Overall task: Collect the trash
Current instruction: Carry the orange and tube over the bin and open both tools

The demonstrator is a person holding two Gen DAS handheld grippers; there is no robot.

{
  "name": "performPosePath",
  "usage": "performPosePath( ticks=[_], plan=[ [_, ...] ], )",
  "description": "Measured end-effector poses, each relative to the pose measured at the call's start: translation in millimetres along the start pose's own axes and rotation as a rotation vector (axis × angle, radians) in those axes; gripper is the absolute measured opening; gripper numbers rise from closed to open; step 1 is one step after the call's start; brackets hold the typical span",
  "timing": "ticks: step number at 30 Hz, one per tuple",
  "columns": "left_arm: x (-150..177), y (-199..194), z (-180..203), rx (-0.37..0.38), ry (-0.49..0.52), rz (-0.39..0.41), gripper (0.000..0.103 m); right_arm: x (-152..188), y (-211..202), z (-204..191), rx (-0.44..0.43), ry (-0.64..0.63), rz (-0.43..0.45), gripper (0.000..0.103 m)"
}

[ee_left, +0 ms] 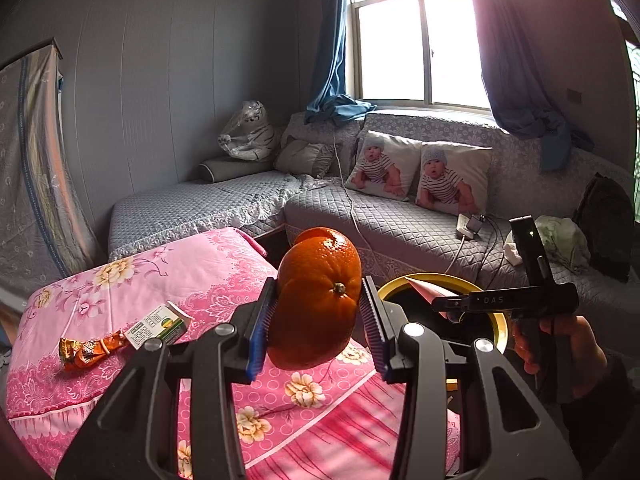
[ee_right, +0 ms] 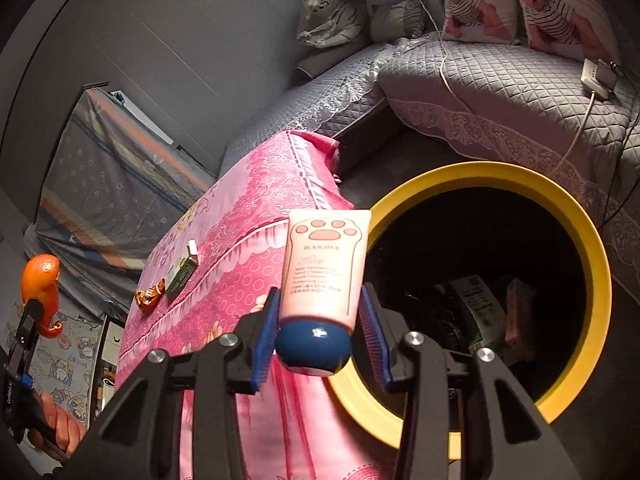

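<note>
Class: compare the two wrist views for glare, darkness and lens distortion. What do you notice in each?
Left wrist view: the window is blown out white, hazing the curtain; walls bow outward. Right wrist view: no glare, dimmer; the bin interior is nearly black; its yellow rim looks stretched, corners vignetted.

A lived-in home sitting room: beyond the fingers a grey quilted corner sofa (ee_left: 400, 224) with baby-print cushions (ee_left: 420, 172) and a toy tiger (ee_left: 250, 132) sits under a curtained window (ee_left: 412, 36), a pink floral cloth (ee_left: 224, 280) just below them.
</note>
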State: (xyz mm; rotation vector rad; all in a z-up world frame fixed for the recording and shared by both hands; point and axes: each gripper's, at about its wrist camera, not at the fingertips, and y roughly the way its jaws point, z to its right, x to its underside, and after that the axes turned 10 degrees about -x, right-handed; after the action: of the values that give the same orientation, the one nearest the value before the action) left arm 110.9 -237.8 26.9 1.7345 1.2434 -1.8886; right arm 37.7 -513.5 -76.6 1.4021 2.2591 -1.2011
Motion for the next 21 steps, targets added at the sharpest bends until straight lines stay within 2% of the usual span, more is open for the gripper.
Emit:
performPosePath(
  ticks=[5,12,21],
  plan=[
    [-3,16,21,0.027,0.023,-0.025,0.039,2,-4,21,0.099,-0.002,0.042,0.037],
    [-9,43,47,0.075,0.029,-0.069,0.039,-2,0,51,0.163,0.021,0.04,0.038],
    [-21,80,90,0.138,0.055,-0.094,0.039,-7,1,82,0.173,0.063,0.025,0.038]
  ],
)
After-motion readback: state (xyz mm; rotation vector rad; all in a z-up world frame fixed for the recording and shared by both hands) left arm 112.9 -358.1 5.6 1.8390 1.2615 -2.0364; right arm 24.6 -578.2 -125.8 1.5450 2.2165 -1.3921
